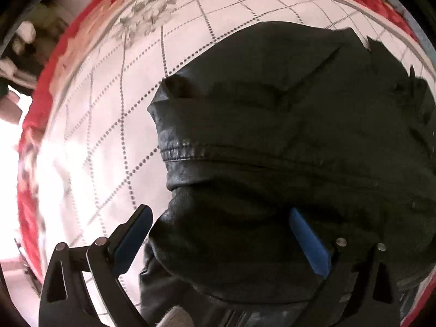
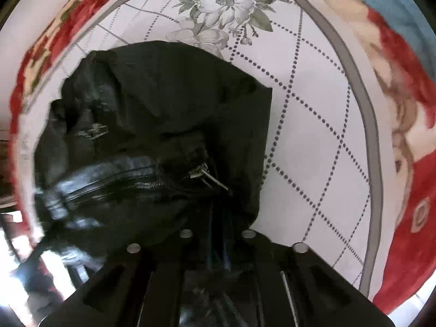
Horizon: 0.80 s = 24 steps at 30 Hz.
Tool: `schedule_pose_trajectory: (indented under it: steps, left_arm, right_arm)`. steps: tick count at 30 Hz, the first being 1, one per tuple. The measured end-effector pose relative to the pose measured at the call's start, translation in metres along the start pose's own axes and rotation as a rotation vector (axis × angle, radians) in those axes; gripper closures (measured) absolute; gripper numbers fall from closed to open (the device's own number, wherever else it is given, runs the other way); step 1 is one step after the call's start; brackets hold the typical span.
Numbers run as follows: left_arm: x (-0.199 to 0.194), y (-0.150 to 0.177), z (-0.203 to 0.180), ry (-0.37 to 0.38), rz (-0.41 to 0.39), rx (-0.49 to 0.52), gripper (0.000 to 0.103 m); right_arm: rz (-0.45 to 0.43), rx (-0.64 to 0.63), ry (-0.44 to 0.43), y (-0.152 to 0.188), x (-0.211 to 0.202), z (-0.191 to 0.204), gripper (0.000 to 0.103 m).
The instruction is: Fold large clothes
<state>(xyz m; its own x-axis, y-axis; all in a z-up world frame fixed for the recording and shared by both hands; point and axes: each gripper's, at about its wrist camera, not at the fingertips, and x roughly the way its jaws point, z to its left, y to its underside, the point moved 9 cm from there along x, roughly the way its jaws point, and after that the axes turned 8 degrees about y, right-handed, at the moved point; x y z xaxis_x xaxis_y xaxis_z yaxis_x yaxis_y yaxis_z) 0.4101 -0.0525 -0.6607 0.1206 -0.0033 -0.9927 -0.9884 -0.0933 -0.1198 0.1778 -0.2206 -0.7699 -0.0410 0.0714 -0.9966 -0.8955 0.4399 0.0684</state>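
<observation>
A: What was the left gripper (image 1: 218, 218) doing?

B: It pointed down over the jacket (image 1: 286, 136). Its jaws stood wide apart, released. One blue pad (image 1: 130, 242) sat off the jacket's edge, over the sheet (image 1: 90, 136); the other pad (image 1: 308, 242) lay over the black leather. A bulging fold of the jacket filled the gap between them, but neither pad pressed on it.

A: And the right gripper (image 2: 218, 234)?

B: Clenched. Its jaws were drawn close together with black jacket (image 2: 163, 109) material pinched between them. The fingertips themselves were buried in the fabric and hard to make out.

A: Where was the jacket relative to each gripper?

B: Directly below and ahead of both. From the left gripper it spread forward and to the right, a stitched seam (image 1: 185, 158) running across just ahead of the pads. From the right gripper it bunched forward and to the left, with a zipper (image 2: 141, 184) and its metal pull (image 2: 209, 177) just ahead of the jaws.

A: What lay beneath?

B: A white sheet (image 2: 313, 136) with dotted grid lines and a grey flower print (image 2: 226, 2), bordered by a red blanket (image 2: 408, 231).
</observation>
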Motion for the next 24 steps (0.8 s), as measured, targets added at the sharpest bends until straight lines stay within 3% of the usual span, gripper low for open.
schedule_pose_trajectory:
  steps: [2,3,7,9,11,13,15,16,20,23,24]
  left_arm:
    - [-0.009,-0.001,0.0,-0.004,-0.024,0.009,0.0]
    - [-0.016,0.0,0.0,-0.013,-0.04,0.022,0.0]
    - [-0.045,0.022,0.002,-0.023,-0.079,0.064,0.0]
    - [-0.057,0.04,0.003,-0.021,-0.079,0.088,0.0]
    - [-0.069,0.065,0.006,-0.03,-0.076,0.112,0.0]
    - [-0.074,0.086,0.012,-0.057,-0.06,0.139,0.0]
    - [-0.074,0.105,0.029,-0.093,-0.032,0.154,0.0]
    - [-0.075,0.114,0.036,-0.097,-0.019,0.152,0.0]
    - [-0.082,0.139,0.072,-0.09,0.015,0.129,0.0]
    - [-0.093,0.139,0.096,-0.11,-0.01,0.142,0.0]
    - [-0.096,0.139,0.104,-0.12,-0.022,0.15,0.0]
  right_arm:
    - [0.016,0.017,-0.048,0.006,-0.017,-0.01,0.057]
    - [0.022,0.029,-0.059,0.013,-0.025,-0.018,0.052]
    - [0.131,-0.016,-0.061,0.06,-0.013,-0.038,0.049]
    - [0.204,-0.072,-0.056,0.09,0.01,-0.041,0.049]
    - [0.279,-0.083,-0.109,0.118,0.039,-0.041,0.049]
    - [0.226,-0.028,-0.139,0.126,0.047,-0.047,0.056]
    - [0.199,0.008,-0.137,0.13,0.044,-0.05,0.094]
    - [0.212,0.048,-0.186,0.135,0.044,-0.048,0.098]
    - [0.214,0.147,-0.213,0.161,0.04,-0.039,0.099]
    - [0.263,0.215,-0.3,0.202,0.035,-0.012,0.099]
    - [0.29,0.242,-0.366,0.221,0.032,0.007,0.099]
